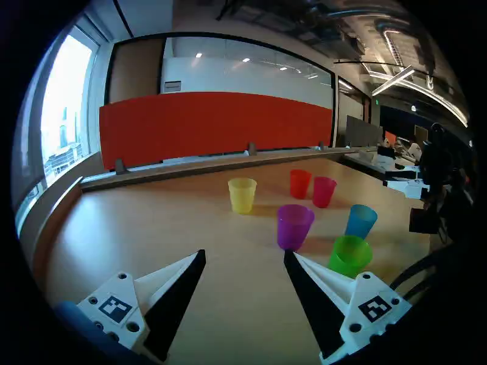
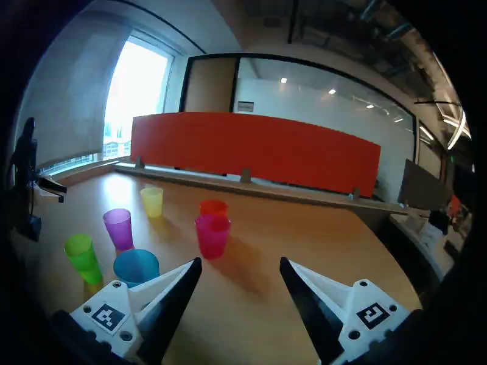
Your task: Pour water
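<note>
Left gripper view, contents:
- left hand-held gripper [image 1: 243,252]: both fingers spread wide apart, nothing between them, hovering above the surface [image 1: 152,225].
- Six translucent cups standing upright on the wooden surface, ahead and to the right of the fingers, none touching a finger.
- yellow cup [image 1: 241,194]: farthest left, standing apart from the others.
- red cup [image 1: 299,184] and pink cup [image 1: 323,191]: side by side at the back.
- purple cup [image 1: 294,227]: nearer, just beyond the right fingertip.
- blue cup [image 1: 361,221]: right of the purple one.
- green cup [image 1: 349,255]: nearest, just beside the right finger.
- red divider panel [image 1: 213,125]: along the far edge of the surface.
- window [image 1: 64,121]: at the left.

Right gripper view, contents:
- right hand-held gripper [image 2: 239,260]: fingers likewise held apart and empty, above the surface.
- Pink cup [image 2: 212,236] is directly ahead, with the red cup [image 2: 213,208] close behind it.
- Blue cup [image 2: 136,266] is just beside the left finger.
- Green cup [image 2: 82,255], purple cup [image 2: 118,228] and yellow cup [image 2: 151,202] stand farther left.
</note>
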